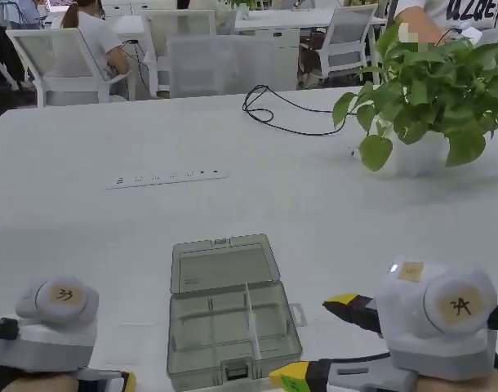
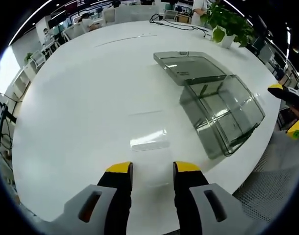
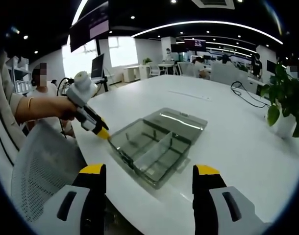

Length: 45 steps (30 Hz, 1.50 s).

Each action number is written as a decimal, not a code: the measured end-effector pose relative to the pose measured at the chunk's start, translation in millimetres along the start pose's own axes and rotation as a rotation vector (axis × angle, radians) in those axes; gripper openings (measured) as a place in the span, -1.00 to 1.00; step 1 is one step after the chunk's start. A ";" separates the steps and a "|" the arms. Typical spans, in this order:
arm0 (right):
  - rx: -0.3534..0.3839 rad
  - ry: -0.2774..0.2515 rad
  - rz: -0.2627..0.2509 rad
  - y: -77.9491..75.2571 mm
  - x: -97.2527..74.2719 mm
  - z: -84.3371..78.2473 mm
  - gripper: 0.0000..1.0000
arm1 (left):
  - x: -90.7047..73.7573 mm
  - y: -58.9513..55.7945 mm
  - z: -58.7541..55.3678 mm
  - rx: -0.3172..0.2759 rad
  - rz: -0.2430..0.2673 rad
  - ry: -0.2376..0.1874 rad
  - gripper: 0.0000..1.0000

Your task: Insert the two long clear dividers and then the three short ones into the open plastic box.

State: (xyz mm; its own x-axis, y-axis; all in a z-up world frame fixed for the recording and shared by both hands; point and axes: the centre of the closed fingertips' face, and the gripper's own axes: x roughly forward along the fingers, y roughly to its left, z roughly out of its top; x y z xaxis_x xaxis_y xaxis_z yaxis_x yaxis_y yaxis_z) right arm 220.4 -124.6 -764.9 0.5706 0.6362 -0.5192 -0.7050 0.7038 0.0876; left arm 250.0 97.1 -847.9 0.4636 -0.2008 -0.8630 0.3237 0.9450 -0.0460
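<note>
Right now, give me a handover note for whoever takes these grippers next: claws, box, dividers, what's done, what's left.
Left claw: open, empty, pointing at a clear strip lying flat on the white table, probably a divider.
Right claw: wide open, empty, facing the plastic box.
Box: lid folded back. One long divider stands down the middle. Cross pieces seem to be in, but the count is unclear.
A small clear piece lies beside the box's right side.
Left to do: seat the loose pieces and confirm all five are in.
</note>
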 end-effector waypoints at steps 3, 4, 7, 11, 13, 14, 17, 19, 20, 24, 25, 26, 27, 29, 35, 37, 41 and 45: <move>0.000 0.004 -0.001 0.2 0.4 0.0 0.43 | -0.3 0.1 -0.2 -0.004 0.001 -0.003 -0.38; 0.001 0.005 -0.002 0.3 0.5 0.0 0.41 | -0.5 0.3 -0.3 -0.016 -0.001 -0.005 -0.38; 0.011 0.006 -0.003 0.4 1.2 0.8 0.40 | -1.8 0.1 -0.1 -0.025 -0.006 -0.013 -0.38; 0.024 0.006 -0.002 1.5 2.4 1.9 0.35 | -2.1 -1.1 -0.5 -0.018 -0.019 -0.026 -0.39; 0.027 0.007 -0.002 2.5 3.7 2.7 0.34 | -3.3 -1.4 0.3 -0.020 -0.024 -0.040 -0.39; 0.030 0.008 -0.003 2.8 4.0 3.1 0.33 | -4.0 -1.1 1.5 -0.021 -0.023 -0.050 -0.39; 0.045 -0.004 -0.002 4.4 5.6 6.7 0.31 | -7.8 -0.6 4.2 -0.038 -0.024 -0.070 -0.39; 0.053 -0.007 -0.002 6.1 7.7 9.7 0.28 | -9.9 0.0 5.6 -0.049 -0.023 -0.081 -0.39; 0.058 -0.012 -0.002 6.8 8.3 11.5 0.27 | -11.2 -0.6 6.4 -0.049 -0.024 -0.088 -0.39; 0.105 -0.045 -0.003 10.0 13.1 22.0 0.20 | -18.9 -3.0 12.3 -0.074 -0.036 -0.133 -0.39; 0.111 -0.048 0.004 11.8 14.3 23.9 0.20 | -20.6 -3.6 13.5 -0.074 -0.037 -0.143 -0.39; 0.116 -0.049 0.011 13.9 16.3 25.4 0.19 | -23.2 -5.0 16.8 -0.068 -0.040 -0.167 -0.39; 0.121 -0.058 0.015 15.4 18.3 27.7 0.18 | -25.8 -7.7 19.8 -0.065 -0.052 -0.191 -0.39; 0.148 -0.074 0.026 18.7 21.1 32.4 0.15 | -30.0 -11.1 22.8 -0.064 -0.067 -0.218 -0.39; 0.210 -0.127 0.046 25.4 27.7 47.5 0.03 | -41.8 -18.9 32.2 -0.043 -0.084 -0.295 -0.39; 0.234 -0.154 0.055 28.5 29.8 54.5 -0.01 | -46.6 -22.9 34.7 -0.042 -0.094 -0.318 -0.39; 0.313 -0.194 0.079 34.6 36.0 65.5 -0.12 | -53.1 -28.5 37.5 -0.048 -0.093 -0.349 -0.39; 0.357 -0.214 0.093 41.3 42.9 71.2 -0.20 | -60.1 -38.4 40.6 -0.059 -0.116 -0.383 -0.39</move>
State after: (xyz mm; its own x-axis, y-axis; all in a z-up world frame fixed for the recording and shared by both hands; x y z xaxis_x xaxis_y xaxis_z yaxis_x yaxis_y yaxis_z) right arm 245.7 -45.8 -723.0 0.6124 0.7269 -0.3107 -0.5887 0.6817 0.4345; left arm 243.2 62.4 -773.8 0.7042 -0.3781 -0.6009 0.3494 0.9214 -0.1704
